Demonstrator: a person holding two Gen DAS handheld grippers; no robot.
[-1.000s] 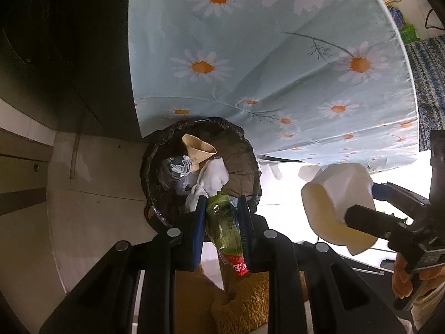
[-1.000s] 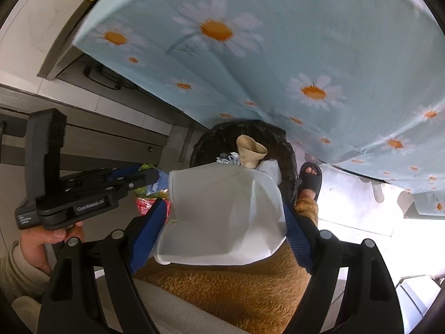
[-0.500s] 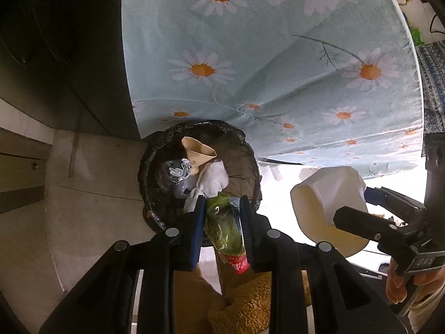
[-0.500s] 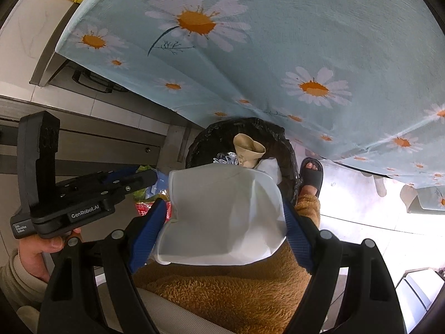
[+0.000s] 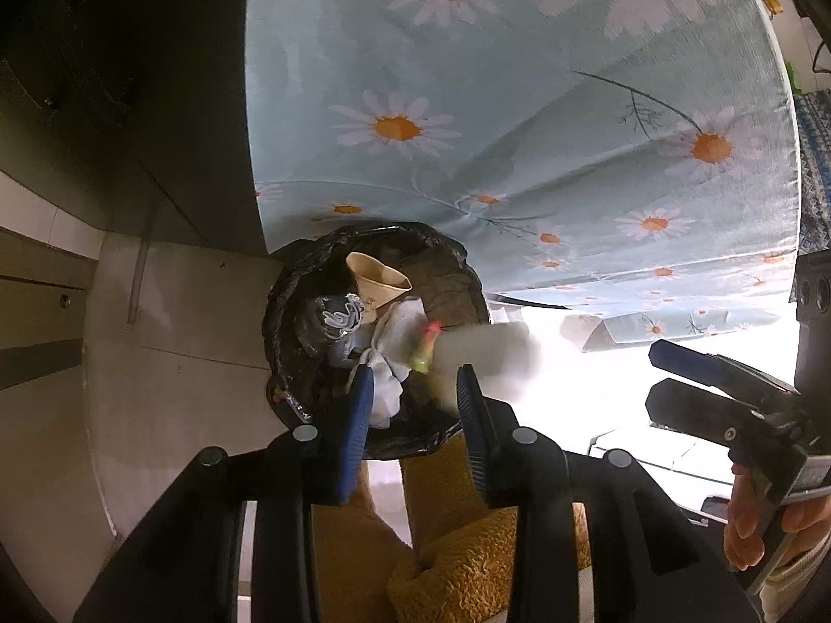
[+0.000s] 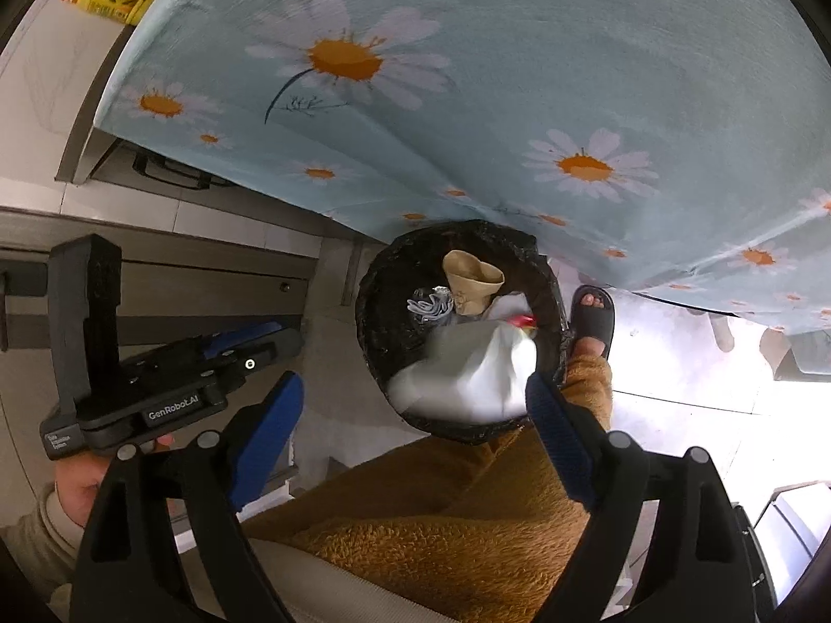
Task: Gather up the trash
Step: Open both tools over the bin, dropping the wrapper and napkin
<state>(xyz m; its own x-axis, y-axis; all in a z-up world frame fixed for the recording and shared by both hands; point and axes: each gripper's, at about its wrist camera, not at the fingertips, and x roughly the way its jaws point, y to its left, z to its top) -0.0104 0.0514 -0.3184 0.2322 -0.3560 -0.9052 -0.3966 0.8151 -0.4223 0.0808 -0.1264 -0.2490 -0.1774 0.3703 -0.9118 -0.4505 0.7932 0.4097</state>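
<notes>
A round bin with a black liner (image 5: 291, 280) (image 6: 374, 280) stands on the floor by the table. It holds a tan paper cone (image 5: 376, 280) (image 6: 470, 278), clear plastic and white tissue. A white crumpled bag (image 5: 488, 350) (image 6: 467, 374), blurred, is falling into the bin beside a green and red wrapper (image 5: 428, 345) (image 6: 522, 319). My left gripper (image 5: 413, 405) is open and empty above the bin's near rim. My right gripper (image 6: 413, 415) is open and empty above the bin; it also shows in the left wrist view (image 5: 727, 400).
A light blue daisy tablecloth (image 5: 519, 130) (image 6: 519, 78) hangs over the bin's far side. The person's tan fleece legs (image 6: 441, 519) and a sandalled foot (image 6: 592, 316) are next to the bin. Grey cabinet fronts (image 6: 182, 270) stand on the left.
Both grippers opened. The green wrapper left my left gripper and the white bag left my right gripper; both are dropping into the bin.
</notes>
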